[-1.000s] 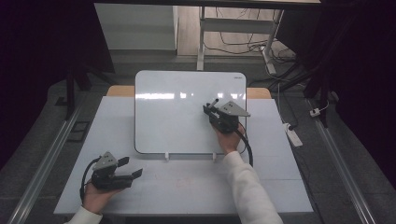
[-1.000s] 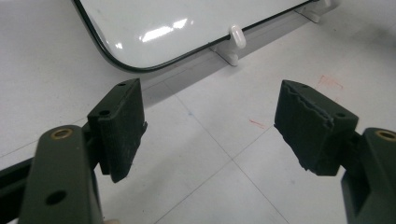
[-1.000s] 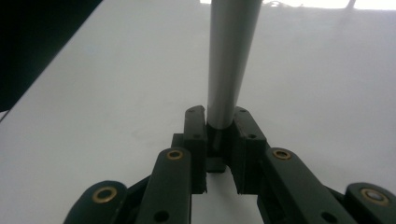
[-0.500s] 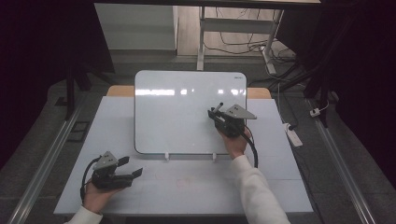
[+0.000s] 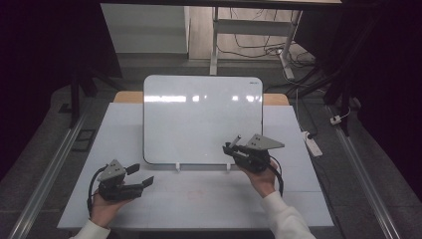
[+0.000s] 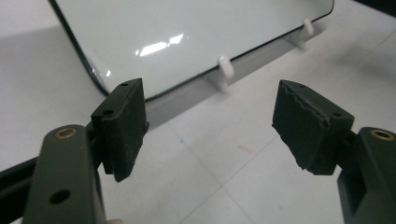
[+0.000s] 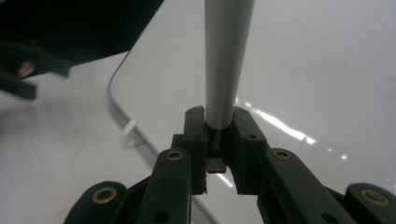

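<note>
Our right gripper (image 7: 219, 135) is clamped on a slim grey marker (image 7: 229, 56), its jaws pinched tight around the lower end so that the barrel stands straight out ahead of them. In the high view that gripper (image 5: 234, 148) sits at the lower right edge of the whiteboard (image 5: 199, 119), where a second ago it was higher up, over the right part of the board's face; we have drawn it back down toward ourselves, which we judge to mean the marker is being taken off the writing surface or brought to a new starting place rather than pressed into a stroke. Our left gripper (image 5: 142, 177) has not shifted in that time: it rests on the table (image 5: 308, 199) near the front left corner, jaws well apart and holding nothing, pointed toward the board's lower left corner (image 6: 88, 70). The marker itself looks smooth, round and matt silver-grey, with no cap or tip that we can make out from here. The whiteboard leans tilted on two small white pegs (image 6: 225, 70), glossy, catching the ceiling lights, and we can see no ink on it. A faint reddish smudge (image 6: 246, 149) marks the table just in front of the board.
</note>
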Motion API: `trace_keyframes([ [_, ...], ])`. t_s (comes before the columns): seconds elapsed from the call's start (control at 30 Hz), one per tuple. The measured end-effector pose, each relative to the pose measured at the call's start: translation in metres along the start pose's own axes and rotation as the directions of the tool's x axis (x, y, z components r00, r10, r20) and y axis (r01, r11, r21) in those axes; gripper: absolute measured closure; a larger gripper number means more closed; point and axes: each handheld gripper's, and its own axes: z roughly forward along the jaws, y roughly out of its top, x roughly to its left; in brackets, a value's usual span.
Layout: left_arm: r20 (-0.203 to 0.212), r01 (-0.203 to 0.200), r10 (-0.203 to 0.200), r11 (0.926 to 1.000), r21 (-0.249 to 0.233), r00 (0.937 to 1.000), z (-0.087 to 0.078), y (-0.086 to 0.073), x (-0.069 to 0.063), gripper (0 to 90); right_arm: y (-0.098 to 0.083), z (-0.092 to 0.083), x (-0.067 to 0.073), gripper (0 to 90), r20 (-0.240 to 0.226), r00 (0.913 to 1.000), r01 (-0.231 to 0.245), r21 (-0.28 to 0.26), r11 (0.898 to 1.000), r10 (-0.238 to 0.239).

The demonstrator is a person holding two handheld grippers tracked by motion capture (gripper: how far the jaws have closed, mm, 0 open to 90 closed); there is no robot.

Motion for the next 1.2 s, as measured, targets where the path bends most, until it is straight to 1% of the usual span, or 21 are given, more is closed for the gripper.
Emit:
trace_keyframes([
  [0.03,0.001,-0.002,0.002,1.0,-0.006,1.0,0.0,0.001,-0.001,27.0,-0.003,-0.002,0.004,77.9,-0.015,0.9999,0.0,0.014,1.0,0.0],
  [0.17,0.01,-0.048,0.048,0.9982,-0.036,0.9988,0.0,0.009,-0.009,27.7,-0.012,-0.007,0.016,77.9,-0.064,0.998,0.003,0.057,0.998,0.001],
  [0.2,0.018,-0.062,0.062,0.9971,-0.045,0.9979,0.001,0.012,-0.012,27.7,-0.015,-0.007,0.019,77.8,-0.074,0.9973,0.004,0.066,0.998,0.0],
  [0.23,0.024,-0.067,0.068,0.9965,-0.05,0.9974,0.001,0.013,-0.013,28.1,-0.018,-0.008,0.022,77.9,-0.089,0.996,0.001,0.073,0.997,0.006],
  [0.3,0.039,-0.08,0.082,0.9953,-0.055,0.9959,0.004,0.018,-0.018,28.3,-0.021,-0.009,0.026,77.8,-0.102,0.9947,0.0,0.081,0.997,0.009],
  [0.37,0.046,-0.11,0.112,0.9925,-0.055,0.9926,0.006,0.024,-0.025,28.2,-0.025,-0.009,0.029,77.8,-0.119,0.9928,-0.002,0.094,0.996,0.013],
  [0.4,0.051,-0.131,0.134,0.9897,-0.058,0.9897,0.007,0.028,-0.029,28.2,-0.026,-0.009,0.03,77.8,-0.125,0.992,-0.002,0.098,0.995,0.015],
  [0.47,0.069,-0.148,0.153,0.9868,-0.065,0.9858,0.008,0.035,-0.036,28.1,-0.028,-0.009,0.032,77.8,-0.135,0.9907,0.0,0.106,0.994,0.014],
  [0.53,0.094,-0.168,0.175,0.9829,-0.075,0.9801,0.012,0.043,-0.045,28.1,-0.029,-0.007,0.035,77.8,-0.152,0.9882,0.004,0.112,0.994,0.013],
  [0.6,0.109,-0.188,0.194,0.9798,-0.068,0.9749,0.017,0.051,-0.051,28.2,-0.03,-0.006,0.039,77.8,-0.165,0.9862,0.01,0.121,0.993,0.011],
  [0.63,0.111,-0.21,0.217,0.9754,-0.067,0.97,0.02,0.056,-0.056,28.1,-0.03,-0.005,0.04,77.8,-0.171,0.9852,0.008,0.123,0.992,0.013],
  [0.67,0.118,-0.23,0.237,0.9703,-0.076,0.9642,0.024,0.062,-0.062,28.1,-0.03,-0.004,0.041,77.8,-0.18,0.9835,0.006,0.124,0.992,0.016],
  [0.7,0.129,-0.239,0.248,0.9677,-0.08,0.9602,0.026,0.066,-0.066,28.1,-0.03,-0.002,0.043,77.8,-0.192,0.9812,0.005,0.125,0.992,0.02],
  [0.77,0.158,-0.257,0.269,0.9618,-0.095,0.95,0.033,0.076,-0.077,28.1,-0.03,-0.001,0.045,77.8,-0.199,0.9798,0.011,0.136,0.991,0.016],
  [0.83,0.187,-0.28,0.293,0.9553,-0.095,0.9376,0.042,0.085,-0.087,28.2,-0.03,0.001,0.046,77.8,-0.211,0.9772,0.009,0.14,0.99,0.021],
  [0.9,0.206,-0.295,0.309,0.9506,-0.097,0.9284,0.049,0.09,-0.095,28.6,-0.031,0.003,0.047,77.8,-0.222,0.9748,0.012,0.15,0.989,0.022],
  [1.03,0.254,-0.329,0.343,0.9392,-0.1,0.9043,0.064,0.099,-0.108,31.2,-0.032,0.006,0.048,77.8,-0.241,0.97,0.007,0.168,0.986,0.034],
  [1.07,0.267,-0.335,0.348,0.9374,-0.097,0.8987,0.068,0.1,-0.11,32.2,-0.033,0.007,0.049,77.8,-0.246,0.9684,0.006,0.173,0.985,0.038],
  [1.1,0.272,-0.336,0.349,0.9371,-0.094,0.8966,0.07,0.101,-0.111,33.4,-0.033,0.008,0.049,77.7,-0.251,0.9671,0.008,0.179,0.984,0.038],
  [1.13,0.283,-0.339,0.351,0.9364,-0.092,0.8928,0.074,0.102,-0.113,34.2,-0.034,0.009,0.049,77.7,-0.256,0.966,0.01,0.183,0.983,0.037],
  [1.2,0.3,-0.339,0.35,0.9364,-0.091,0.8874,0.078,0.102,-0.114,37.0,-0.034,0.01,0.051,77.7,-0.268,0.9627,0.019,0.194,0.981,0.035],
])
